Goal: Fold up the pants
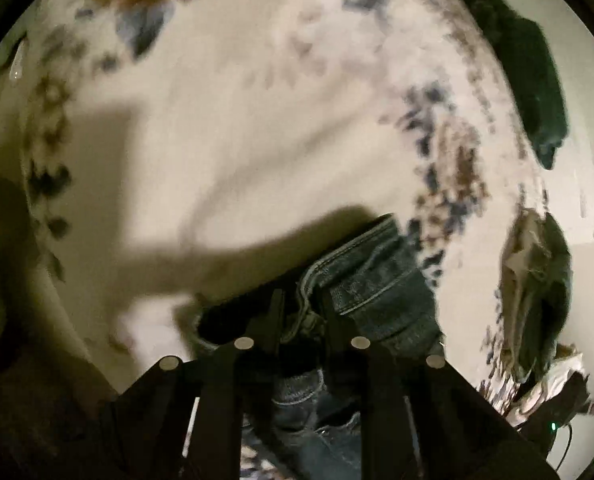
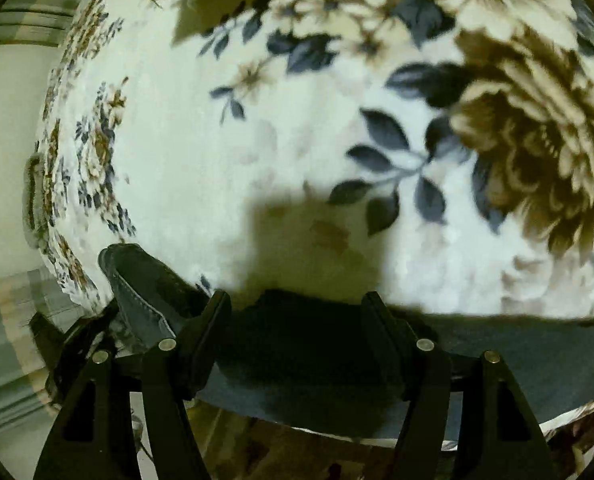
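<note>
My left gripper (image 1: 303, 304) pinches the jeans (image 1: 373, 280) hem; right gripper (image 2: 297, 308) fingers spread wide over denim (floral blanket (image 2: 257, 140) beneath).

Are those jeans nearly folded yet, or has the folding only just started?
Early, it seems. Done: the jeans lie on the flowered blanket, though no finished fold shows. In hand: the left gripper is shut on a bunched, stitched edge of the denim, while the right gripper is open with fabric between its fingers. Left: apparently carrying the cloth over, laying it flat and folding again; neither view shows the whole garment.
</note>
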### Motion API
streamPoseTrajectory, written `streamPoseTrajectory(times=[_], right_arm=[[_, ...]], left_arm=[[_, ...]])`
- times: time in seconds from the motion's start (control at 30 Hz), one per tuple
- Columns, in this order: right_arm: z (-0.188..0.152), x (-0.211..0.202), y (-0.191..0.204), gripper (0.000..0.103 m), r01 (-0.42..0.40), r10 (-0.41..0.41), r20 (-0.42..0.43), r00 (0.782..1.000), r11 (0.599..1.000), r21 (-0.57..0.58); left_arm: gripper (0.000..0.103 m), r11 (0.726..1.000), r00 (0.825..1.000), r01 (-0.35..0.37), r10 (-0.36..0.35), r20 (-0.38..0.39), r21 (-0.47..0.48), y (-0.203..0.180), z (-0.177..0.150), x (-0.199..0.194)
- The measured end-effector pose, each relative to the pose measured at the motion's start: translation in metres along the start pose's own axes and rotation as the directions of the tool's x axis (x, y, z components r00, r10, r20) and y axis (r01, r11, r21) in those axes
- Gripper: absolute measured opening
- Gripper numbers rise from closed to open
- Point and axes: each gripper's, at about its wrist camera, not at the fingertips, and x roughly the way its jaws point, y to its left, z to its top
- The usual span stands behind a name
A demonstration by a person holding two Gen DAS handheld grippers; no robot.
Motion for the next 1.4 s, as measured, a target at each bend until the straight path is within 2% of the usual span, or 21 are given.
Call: streamPoseTrajectory(times=[0.1,0.2,0.27,0.4,0.47,0.57,0.67,0.73,0.83,0.93,0.97,1.0,1.13,1.2,1.3,1.37,1.4], right_arm=[[-0.004,0.009,0.003,0.07,0.015,-0.015,-0.016,1.0,1.0,0.008],[-0.005,0.013,0.002,0.07,0.026,-0.025,-0.03,0.999,0.999,0.02],[-0.002,0.017,0.004,0.07,0.021,-0.02,-0.044,0.999,1.0,0.019],[0.012,0.032,0.008,0.07,-0.002,0.004,-0.105,0.994,1.0,0.014],[0.021,0.041,0.01,0.07,0.017,-0.017,-0.129,0.992,1.0,-0.002],[0.035,0.061,0.01,0.07,0.085,-0.093,-0.202,0.975,0.995,-0.048],[0.038,0.076,0.01,0.07,0.064,-0.081,-0.297,0.951,0.996,-0.065],[0.03,0.075,0.015,0.069,0.049,-0.08,-0.32,0.944,0.993,-0.105],[0.007,0.071,0.019,0.067,0.045,-0.103,-0.35,0.931,0.984,-0.171],[-0.014,0.069,0.014,0.067,0.036,-0.105,-0.37,0.923,0.981,-0.188],[-0.021,0.068,0.013,0.067,0.033,-0.108,-0.366,0.925,0.978,-0.204],[-0.025,0.068,0.013,0.067,0.032,-0.111,-0.359,0.927,0.975,-0.218],[-0.034,0.068,0.017,0.068,0.023,-0.123,-0.362,0.924,0.964,-0.266],[-0.024,0.066,0.014,0.068,0.015,-0.091,-0.339,0.936,0.975,-0.22],[-0.006,0.061,0.003,0.068,-0.073,0.04,-0.268,0.963,0.991,-0.113],[0.006,0.067,0.002,0.068,-0.091,0.069,-0.252,0.965,0.993,-0.079],[0.01,0.078,0.002,0.067,-0.096,0.073,-0.287,0.955,0.993,-0.069]], left_arm=[[0.012,1.0,1.0,-0.015,0.015,0.001,0.022,0.015,-0.007,-0.012],[0.012,0.998,0.998,-0.045,0.043,-0.046,-0.034,0.048,-0.01,-0.004],[0.012,0.998,0.998,-0.041,0.038,-0.054,-0.056,0.058,-0.015,-0.003],[0.012,0.999,0.998,-0.048,0.047,-0.045,-0.021,0.047,-0.014,-0.001],[0.013,0.999,0.998,-0.047,0.047,-0.045,-0.018,0.05,-0.015,-0.002],[0.013,0.999,0.998,-0.05,0.049,-0.047,-0.011,0.046,-0.014,-0.001],[0.014,0.999,0.997,-0.051,0.051,-0.053,-0.009,0.048,-0.015,-0.004],[0.016,0.998,0.997,-0.053,0.052,-0.063,-0.013,0.048,-0.013,-0.004],[0.025,0.999,0.996,-0.041,0.038,-0.084,-0.034,0.05,-0.012,-0.011],[0.043,0.997,0.994,-0.05,0.044,-0.102,-0.058,0.044,-0.014,-0.026],[0.054,0.997,0.994,-0.051,0.046,-0.097,-0.049,0.04,-0.016,-0.031],[0.06,0.998,0.995,-0.049,0.046,-0.088,-0.037,0.034,-0.018,-0.036],[0.061,0.997,0.996,-0.028,0.033,-0.083,0.068,0.0,-0.03,-0.038],[0.061,0.994,0.993,-0.027,0.038,-0.108,0.103,-0.013,-0.035,-0.027],[0.061,0.992,0.991,-0.031,0.047,-0.126,0.122,-0.022,-0.04,-0.011],[0.061,0.99,0.99,-0.045,0.063,-0.129,0.134,-0.025,-0.041,-0.003],[0.061,0.989,0.989,-0.053,0.071,-0.133,0.136,-0.025,-0.042,0.001]])
